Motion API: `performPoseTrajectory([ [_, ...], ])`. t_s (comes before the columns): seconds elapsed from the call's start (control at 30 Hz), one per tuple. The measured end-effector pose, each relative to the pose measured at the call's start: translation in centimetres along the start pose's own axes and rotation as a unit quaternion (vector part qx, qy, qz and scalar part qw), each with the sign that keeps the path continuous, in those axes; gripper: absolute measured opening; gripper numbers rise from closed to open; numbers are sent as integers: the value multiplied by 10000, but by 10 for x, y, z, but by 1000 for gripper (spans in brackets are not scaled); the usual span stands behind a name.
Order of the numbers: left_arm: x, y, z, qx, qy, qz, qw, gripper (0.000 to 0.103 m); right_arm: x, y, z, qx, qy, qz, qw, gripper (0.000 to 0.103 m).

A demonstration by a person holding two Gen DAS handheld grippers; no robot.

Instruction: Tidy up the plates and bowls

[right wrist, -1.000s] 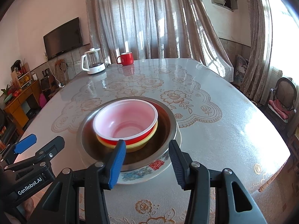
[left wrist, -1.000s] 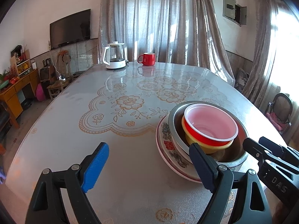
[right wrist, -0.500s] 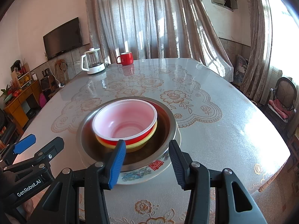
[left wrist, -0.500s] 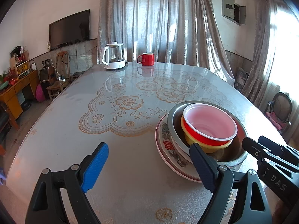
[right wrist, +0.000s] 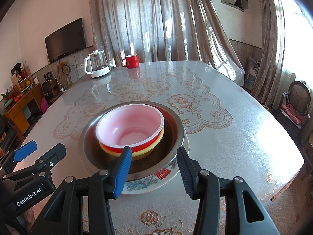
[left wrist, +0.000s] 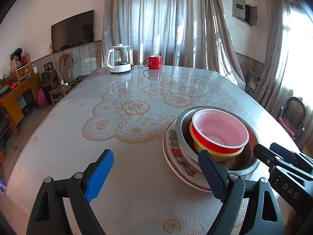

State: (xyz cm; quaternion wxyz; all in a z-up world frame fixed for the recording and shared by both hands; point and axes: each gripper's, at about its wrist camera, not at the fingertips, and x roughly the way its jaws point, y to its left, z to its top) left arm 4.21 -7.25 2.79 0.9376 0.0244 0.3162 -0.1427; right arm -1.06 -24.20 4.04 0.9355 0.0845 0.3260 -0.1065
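Your left tongs (left wrist: 156, 173) gape wide and empty over bare desk (left wrist: 137, 90); your right tongs (right wrist: 153, 168) stand open and empty at the stack's near rim. Only the right view shows the stack head-on near the desk's near edge: a red bowl (right wrist: 130, 128) nested in a yellow bowl (right wrist: 154, 145), inside a steel bowl (right wrist: 176, 129), on a flowered plate (right wrist: 148, 184). Nothing has visibly shifted since a second ago.

This is a room in a home. A big desk (left wrist: 137, 156) with a flower cloth holds a kettle (left wrist: 119, 61) and a red mug (left wrist: 153, 62). A TV (left wrist: 72, 30) hangs on the wall, long curtains (left wrist: 166, 23) cover the windows, and a chair (right wrist: 296, 105) stands nearby.
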Motion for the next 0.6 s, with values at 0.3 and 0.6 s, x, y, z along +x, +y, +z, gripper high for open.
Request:
performPoseTrajectory([
  [0.3, 2, -1, 1, 34, 31, -1, 10000, 89, 2, -2, 0, 32, 11, 7, 10000, 48],
  [0.6, 3, -1, 4, 33, -62, -17, 10000, 89, 3, -6, 6, 75, -70, 16, 9999, 48],
])
